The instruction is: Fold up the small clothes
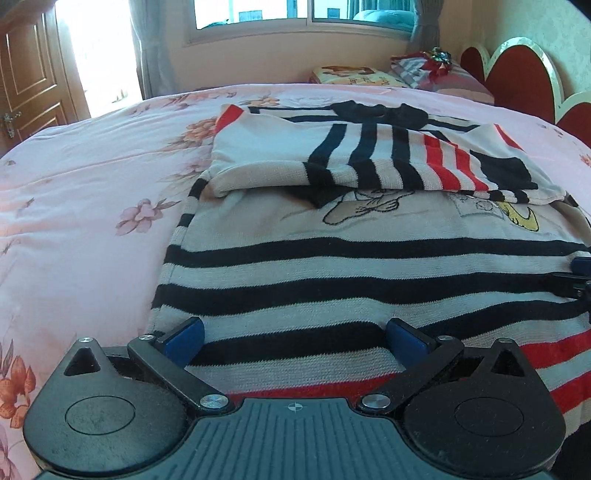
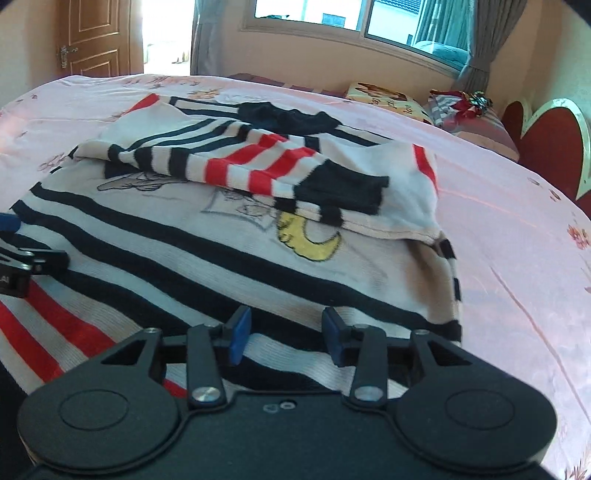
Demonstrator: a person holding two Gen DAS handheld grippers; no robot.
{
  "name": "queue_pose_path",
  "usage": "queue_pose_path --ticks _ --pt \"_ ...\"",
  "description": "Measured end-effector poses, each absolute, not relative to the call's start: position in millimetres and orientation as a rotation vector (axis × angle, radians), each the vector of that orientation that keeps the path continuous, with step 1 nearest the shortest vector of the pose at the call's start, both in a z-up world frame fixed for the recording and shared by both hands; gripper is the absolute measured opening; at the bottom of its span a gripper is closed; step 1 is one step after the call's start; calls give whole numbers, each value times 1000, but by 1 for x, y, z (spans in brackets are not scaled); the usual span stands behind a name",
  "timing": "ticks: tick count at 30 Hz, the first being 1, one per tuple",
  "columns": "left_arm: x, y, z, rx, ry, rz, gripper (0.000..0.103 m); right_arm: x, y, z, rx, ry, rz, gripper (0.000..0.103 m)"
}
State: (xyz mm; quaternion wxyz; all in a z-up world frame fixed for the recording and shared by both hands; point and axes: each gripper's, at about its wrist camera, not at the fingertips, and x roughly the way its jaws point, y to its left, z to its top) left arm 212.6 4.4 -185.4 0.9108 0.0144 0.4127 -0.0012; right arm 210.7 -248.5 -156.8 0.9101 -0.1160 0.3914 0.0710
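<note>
A small white knit sweater point(image 1: 369, 258) with black and red stripes and a cartoon print lies flat on the pink floral bedspread point(image 1: 92, 192). Both sleeves point(image 1: 369, 158) are folded across its chest. My left gripper point(image 1: 295, 332) is open, its blue pads straddling the hem near the sweater's left corner. My right gripper point(image 2: 284, 339) is open over the hem near the right corner of the sweater point(image 2: 221, 251). The right gripper's tip point(image 1: 581, 277) shows at the right edge of the left wrist view. The left gripper point(image 2: 14, 240) shows at the left edge of the right wrist view.
Pillows and folded cloth point(image 1: 413, 72) lie at the head of the bed by a red headboard point(image 1: 524, 77). A window point(image 1: 303, 11) and curtains are behind. A wooden door point(image 1: 29, 70) stands at the far left. Bedspread point(image 2: 517, 240) extends right of the sweater.
</note>
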Motion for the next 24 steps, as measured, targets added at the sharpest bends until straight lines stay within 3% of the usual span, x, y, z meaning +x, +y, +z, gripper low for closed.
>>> queue_pose_path --ticks 9,14,24 --pt "199 -33 -169 24 850 -6 103 191 -216 -139 -199 787 283 42" --pt "191 -39 -186 48 852 -18 103 179 -186 -161 -330 821 350 42" --pt "189 -38 -185 53 853 -26 103 171 -191 -161 -281 807 293 49"
